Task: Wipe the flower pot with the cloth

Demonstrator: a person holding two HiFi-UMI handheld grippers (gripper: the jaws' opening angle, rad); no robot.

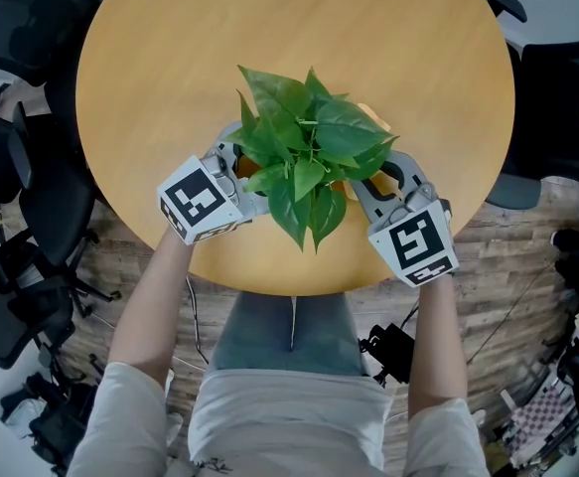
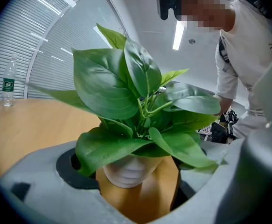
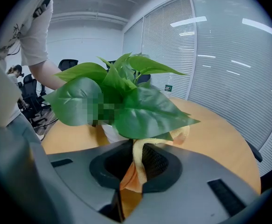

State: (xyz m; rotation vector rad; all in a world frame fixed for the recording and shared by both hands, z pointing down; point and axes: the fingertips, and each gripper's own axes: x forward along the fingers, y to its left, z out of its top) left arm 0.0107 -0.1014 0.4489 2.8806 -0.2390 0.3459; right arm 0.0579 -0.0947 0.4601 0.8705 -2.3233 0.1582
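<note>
A leafy green plant (image 1: 304, 157) in a ribbed white flower pot (image 2: 126, 171) stands near the front of the round wooden table (image 1: 170, 48). My left gripper (image 1: 244, 172) is at the pot's left side and stands open. In the left gripper view the pot sits between the jaws (image 2: 136, 190), with bare table showing beside it. My right gripper (image 1: 378, 172) is at the pot's right, shut on a yellow-orange cloth (image 3: 140, 157). The cloth runs up under the leaves toward the pot (image 3: 111, 132). Leaves hide most of the pot in the head view.
A water bottle (image 2: 7, 84) stands at the table's far edge. Black office chairs (image 1: 11, 167) ring the table on the left, and cables lie on the floor. The person (image 2: 247, 55) holding the grippers stands at the near edge.
</note>
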